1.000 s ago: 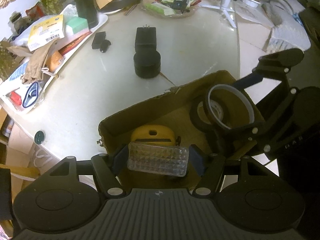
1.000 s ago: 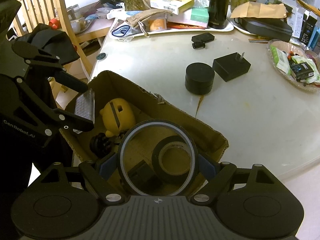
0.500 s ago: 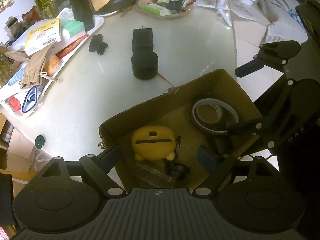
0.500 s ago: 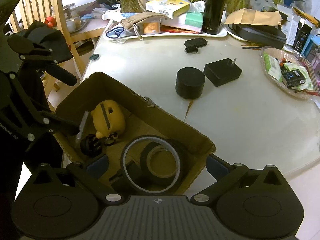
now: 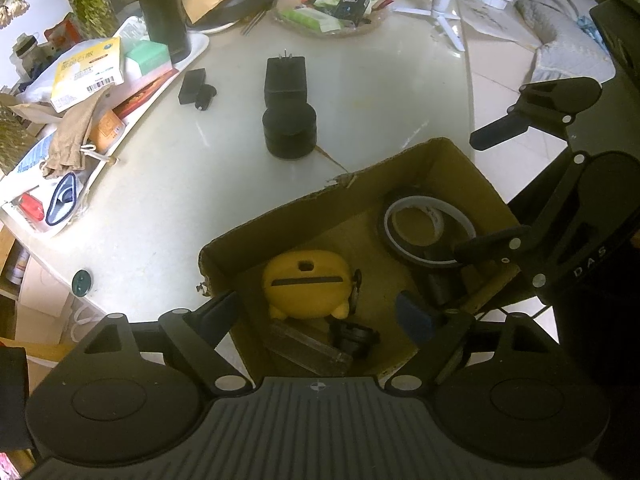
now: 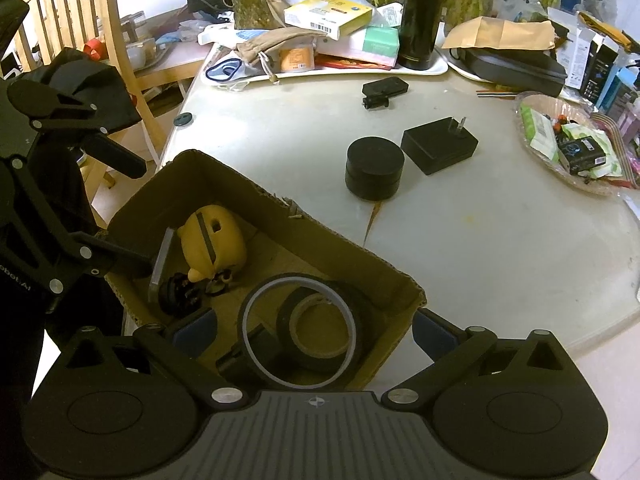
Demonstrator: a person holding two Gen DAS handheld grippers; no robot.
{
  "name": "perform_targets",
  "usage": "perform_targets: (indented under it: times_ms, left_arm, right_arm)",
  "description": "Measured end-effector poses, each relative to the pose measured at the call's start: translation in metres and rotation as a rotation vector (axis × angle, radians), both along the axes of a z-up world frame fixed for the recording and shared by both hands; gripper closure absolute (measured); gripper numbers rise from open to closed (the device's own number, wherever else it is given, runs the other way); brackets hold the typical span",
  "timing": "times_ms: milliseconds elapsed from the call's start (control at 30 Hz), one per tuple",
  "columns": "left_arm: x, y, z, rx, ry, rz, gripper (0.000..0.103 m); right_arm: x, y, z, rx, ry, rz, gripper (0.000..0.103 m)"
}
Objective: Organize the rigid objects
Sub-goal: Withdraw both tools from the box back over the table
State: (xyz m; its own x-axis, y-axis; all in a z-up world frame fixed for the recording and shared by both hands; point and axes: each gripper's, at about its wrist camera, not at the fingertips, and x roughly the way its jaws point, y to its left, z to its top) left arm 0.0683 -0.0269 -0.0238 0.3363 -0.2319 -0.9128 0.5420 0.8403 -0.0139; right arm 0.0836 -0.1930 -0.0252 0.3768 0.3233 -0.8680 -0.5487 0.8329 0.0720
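A brown cardboard box (image 5: 304, 208) (image 6: 336, 240) sits at the near edge of the white table. Inside it lie a yellow toy (image 5: 306, 288) (image 6: 212, 240), a clear studded block (image 5: 308, 346) (image 6: 160, 264), a small black part (image 5: 354, 338) and tape rolls (image 5: 426, 228) (image 6: 316, 332). My left gripper (image 5: 320, 316) hangs open over the box's near left part, with nothing between its fingers. Over the tape rolls my right gripper (image 6: 316, 332) stands wide open, its pads clear of them. On the table beyond rest a black round container (image 5: 289, 130) (image 6: 374, 172), a black plug adapter (image 5: 285, 80) (image 6: 440, 146) and a small black device (image 5: 196, 88) (image 6: 384, 90).
A white tray (image 5: 200, 46) (image 6: 360, 72) with boxes, a cloth pouch and a dark bottle (image 5: 160, 4) lines the table's far side. A dish of packets (image 5: 332, 8) (image 6: 568, 148) stands beyond the adapter. A wooden chair (image 6: 80, 40) is at the left.
The left gripper let go of the clear studded block, which now lies in the box. The right gripper released the tape ring onto the other roll. Both jaws stand wider.
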Motion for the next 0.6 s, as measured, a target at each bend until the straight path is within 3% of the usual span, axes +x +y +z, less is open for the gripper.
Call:
perform_targets:
  times_ms: [600]
  left_arm:
    - [0.0036,0.0009,0.0024,0.004,-0.028,0.042,0.017]
  right_arm:
    - [0.0029,-0.0072,0.0025,0.025,-0.012,-0.045,0.000]
